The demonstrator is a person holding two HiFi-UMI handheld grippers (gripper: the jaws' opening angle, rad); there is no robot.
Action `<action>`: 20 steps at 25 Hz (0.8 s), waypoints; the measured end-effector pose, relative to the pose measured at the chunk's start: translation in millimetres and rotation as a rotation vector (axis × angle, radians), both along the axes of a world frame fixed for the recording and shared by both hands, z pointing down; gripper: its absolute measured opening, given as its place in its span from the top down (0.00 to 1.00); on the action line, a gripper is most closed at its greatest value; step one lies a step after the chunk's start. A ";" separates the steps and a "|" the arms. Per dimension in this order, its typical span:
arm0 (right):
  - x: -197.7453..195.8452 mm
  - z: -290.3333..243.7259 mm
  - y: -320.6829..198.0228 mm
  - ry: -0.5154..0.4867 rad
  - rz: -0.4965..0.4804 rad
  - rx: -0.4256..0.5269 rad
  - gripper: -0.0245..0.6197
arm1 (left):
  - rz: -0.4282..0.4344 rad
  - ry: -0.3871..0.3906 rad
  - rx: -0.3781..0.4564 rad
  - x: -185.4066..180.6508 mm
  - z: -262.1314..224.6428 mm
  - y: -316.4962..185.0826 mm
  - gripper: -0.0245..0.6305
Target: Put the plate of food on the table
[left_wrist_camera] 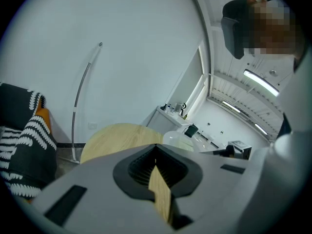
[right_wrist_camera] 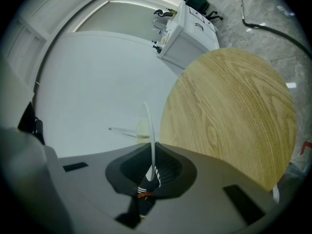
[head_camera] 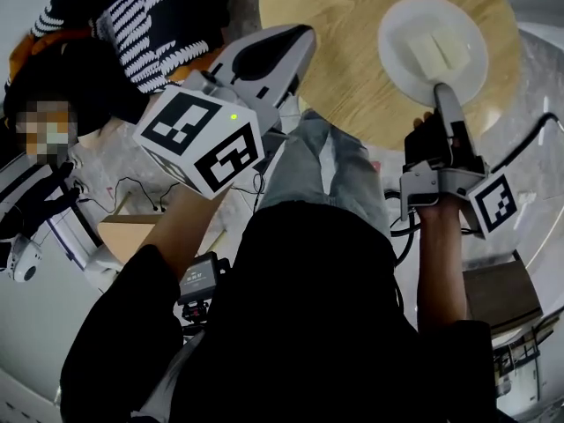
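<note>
A white plate (head_camera: 432, 47) with pale blocks of food (head_camera: 438, 51) hangs over the far right part of the round wooden table (head_camera: 352, 69). My right gripper (head_camera: 438, 91) is shut on the plate's near rim. In the right gripper view the plate (right_wrist_camera: 151, 130) shows edge-on as a thin white line between the jaws, beside the table (right_wrist_camera: 234, 116). I cannot tell whether it touches the tabletop. My left gripper (head_camera: 295, 42) is raised over the table's near left edge, shut and holding nothing. In the left gripper view the plate (left_wrist_camera: 175, 139) and the table (left_wrist_camera: 117, 140) lie ahead.
A person in black-and-white striped clothes (head_camera: 150, 16) is close to the table's left side. Cables (head_camera: 132, 188) and a cardboard box (head_camera: 128, 232) lie on the floor at the left. A white counter (right_wrist_camera: 190, 33) stands beyond the table.
</note>
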State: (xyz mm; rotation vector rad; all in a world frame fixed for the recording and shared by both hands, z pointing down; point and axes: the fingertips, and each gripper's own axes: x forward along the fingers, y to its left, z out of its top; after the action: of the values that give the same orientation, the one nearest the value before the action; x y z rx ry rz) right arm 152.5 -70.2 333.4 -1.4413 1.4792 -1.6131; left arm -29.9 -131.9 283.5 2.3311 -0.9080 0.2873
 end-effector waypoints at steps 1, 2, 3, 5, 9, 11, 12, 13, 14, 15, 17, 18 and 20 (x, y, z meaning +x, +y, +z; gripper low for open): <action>-0.4 -0.3 -1.0 0.003 -0.002 0.001 0.93 | -0.001 0.002 -0.004 -0.7 0.6 0.7 0.95; -1.2 -0.4 -1.9 0.004 -0.005 0.001 0.93 | -0.003 0.003 -0.007 -1.5 1.3 1.4 0.95; -1.8 -0.3 -2.0 0.004 -0.005 0.000 0.93 | -0.003 0.003 -0.009 -1.7 2.4 2.4 0.95; -1.4 0.5 -0.3 0.002 -0.002 -0.002 0.93 | 0.001 0.002 -0.013 0.5 5.5 5.1 0.95; 1.0 4.9 0.8 -0.006 0.003 -0.007 0.93 | 0.000 -0.003 -0.023 4.7 8.0 5.7 0.95; 1.7 8.3 2.4 -0.011 0.002 -0.017 0.93 | 0.002 -0.007 -0.025 7.1 7.6 6.7 0.95; 2.2 10.0 2.9 -0.013 0.001 -0.020 0.93 | 0.005 -0.007 -0.025 9.1 8.1 6.9 0.95; 2.7 11.7 3.3 -0.015 0.000 -0.021 0.93 | 0.008 -0.007 -0.026 11.3 9.2 6.8 0.95; 3.3 13.1 3.8 -0.017 -0.001 -0.022 0.93 | 0.012 -0.007 -0.028 13.3 10.7 6.8 0.95; 3.7 13.9 4.2 -0.016 -0.003 -0.022 0.93 | 0.014 -0.007 -0.032 14.9 12.1 6.9 0.95; 3.1 14.3 4.4 -0.013 -0.009 -0.022 0.93 | 0.015 -0.008 -0.045 16.7 13.9 6.8 0.95; 2.4 15.1 4.7 -0.014 -0.011 -0.024 0.93 | 0.016 -0.010 -0.052 17.4 15.0 6.8 0.95; 3.2 19.8 7.1 -0.015 -0.014 -0.035 0.93 | 0.019 -0.014 -0.063 21.1 19.0 7.3 0.95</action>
State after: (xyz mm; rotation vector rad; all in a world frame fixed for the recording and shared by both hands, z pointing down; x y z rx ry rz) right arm 155.6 -63.1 353.2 -1.4376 1.4624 -1.6625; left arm -8.8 -124.7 302.6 2.2839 -0.8715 0.3356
